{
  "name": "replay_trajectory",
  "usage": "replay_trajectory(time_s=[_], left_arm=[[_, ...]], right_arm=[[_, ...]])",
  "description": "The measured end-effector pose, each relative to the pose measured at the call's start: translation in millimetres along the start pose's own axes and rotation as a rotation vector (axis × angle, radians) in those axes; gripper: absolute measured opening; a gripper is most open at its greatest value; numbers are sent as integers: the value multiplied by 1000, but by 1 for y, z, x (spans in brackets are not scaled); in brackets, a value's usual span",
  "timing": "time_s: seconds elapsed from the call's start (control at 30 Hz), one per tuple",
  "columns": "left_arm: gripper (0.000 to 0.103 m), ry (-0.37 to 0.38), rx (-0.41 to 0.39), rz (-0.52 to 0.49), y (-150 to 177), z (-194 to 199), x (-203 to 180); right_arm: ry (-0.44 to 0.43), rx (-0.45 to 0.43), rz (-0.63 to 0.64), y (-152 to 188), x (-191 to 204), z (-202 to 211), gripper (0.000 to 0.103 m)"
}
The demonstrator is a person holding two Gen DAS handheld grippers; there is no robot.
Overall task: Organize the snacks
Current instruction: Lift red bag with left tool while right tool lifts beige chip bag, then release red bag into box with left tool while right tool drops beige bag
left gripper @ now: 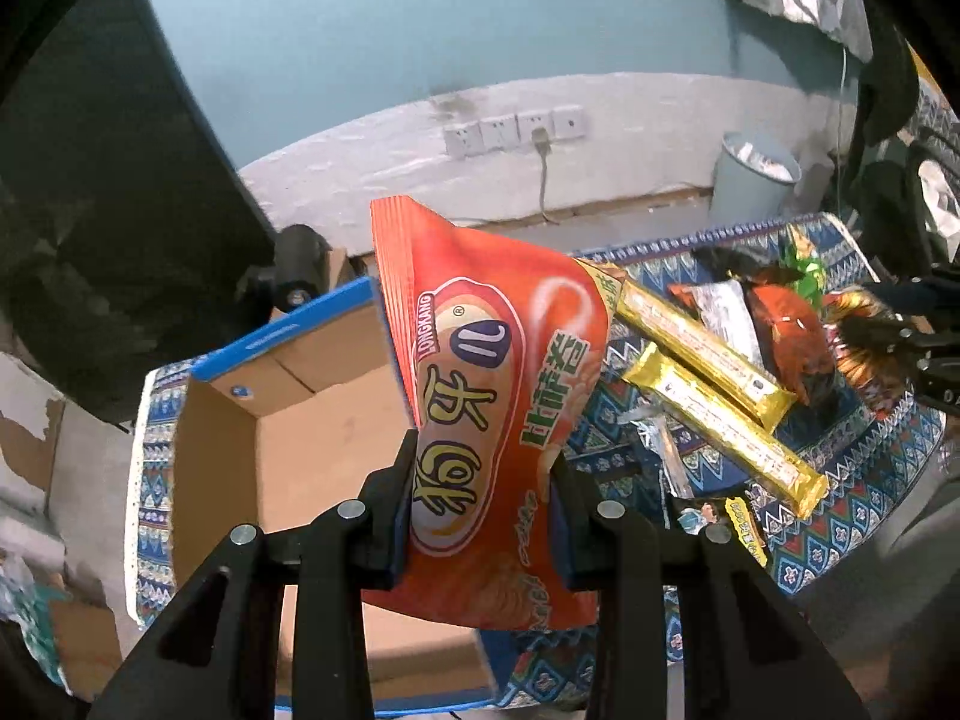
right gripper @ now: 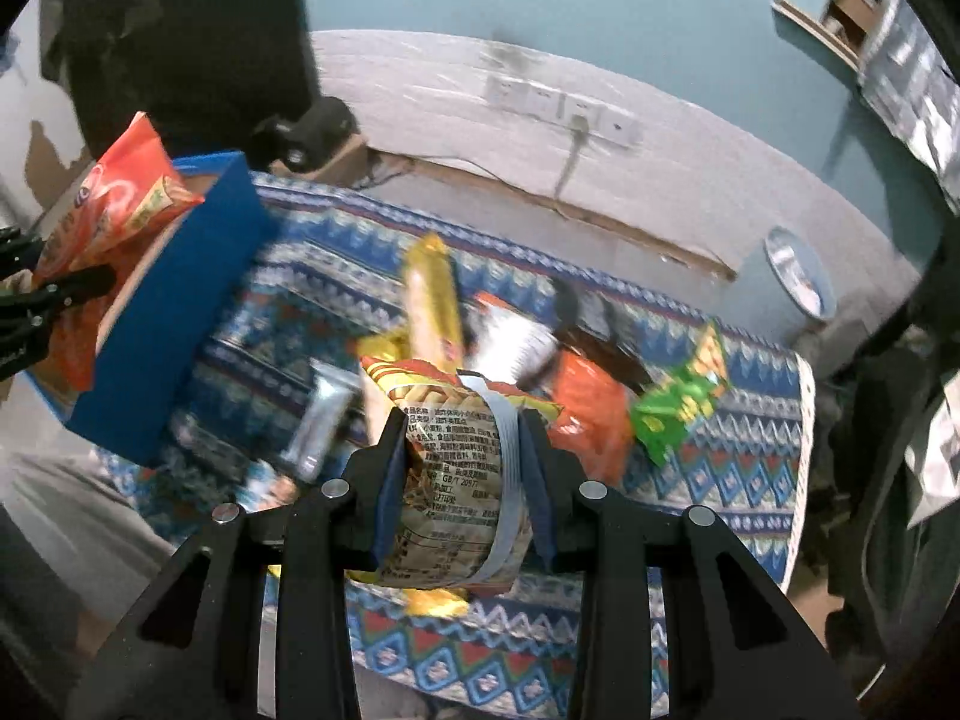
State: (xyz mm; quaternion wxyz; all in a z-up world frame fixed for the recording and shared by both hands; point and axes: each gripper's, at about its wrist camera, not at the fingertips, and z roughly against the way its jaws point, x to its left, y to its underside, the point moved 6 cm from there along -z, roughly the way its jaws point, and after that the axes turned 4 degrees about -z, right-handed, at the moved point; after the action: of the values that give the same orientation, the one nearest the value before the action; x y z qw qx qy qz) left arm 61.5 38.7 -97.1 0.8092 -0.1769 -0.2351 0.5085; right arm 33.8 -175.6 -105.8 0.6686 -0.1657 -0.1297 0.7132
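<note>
Left wrist view: the cardboard box (left gripper: 312, 450) with a blue rim occupies the lower left of the frame, resting on the patterned cloth (left gripper: 840, 516). At lower centre, the left gripper (left gripper: 485, 480) is clenched on an orange snack bag (left gripper: 480, 396), held upright above the box's right edge. Right of the bag, two gold bars (left gripper: 714, 396) lie on the cloth, with dark red packets (left gripper: 786, 330) behind them.

Right wrist view: the orange snack bag appears at upper left over the box. At lower centre, the right gripper (right gripper: 461, 444) is clamped on a printed snack pack (right gripper: 450, 474). A green packet (right gripper: 684, 408) lies at right on the cloth.
</note>
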Motion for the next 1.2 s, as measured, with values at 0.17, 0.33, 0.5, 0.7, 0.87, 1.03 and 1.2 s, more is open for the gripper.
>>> replay_trajectory(time_s=[0.17,0.33,0.5,0.7,0.87,1.03,1.2], left_arm=[[36,-36,-19,36,7,9,25],[36,-57,-9,83,20,7,53],[36,-85,4,126,35,2,80],[36,-124,31,173,56,-7,111],[36,-132,68,215,72,-18,131],[36,-150,92,231,82,-25,143],[39,-153,129,249,93,-32,149]], right_arm=[[-34,-11,44,-16,32,2,34],[-69,-15,85,-33,70,0,34],[-104,-18,120,-50,107,-4,34],[-155,-23,162,-72,158,-9,34],[-195,-14,200,-81,203,-17,34],[-224,2,236,-86,235,-27,34],[-261,27,251,-86,262,-35,34]])
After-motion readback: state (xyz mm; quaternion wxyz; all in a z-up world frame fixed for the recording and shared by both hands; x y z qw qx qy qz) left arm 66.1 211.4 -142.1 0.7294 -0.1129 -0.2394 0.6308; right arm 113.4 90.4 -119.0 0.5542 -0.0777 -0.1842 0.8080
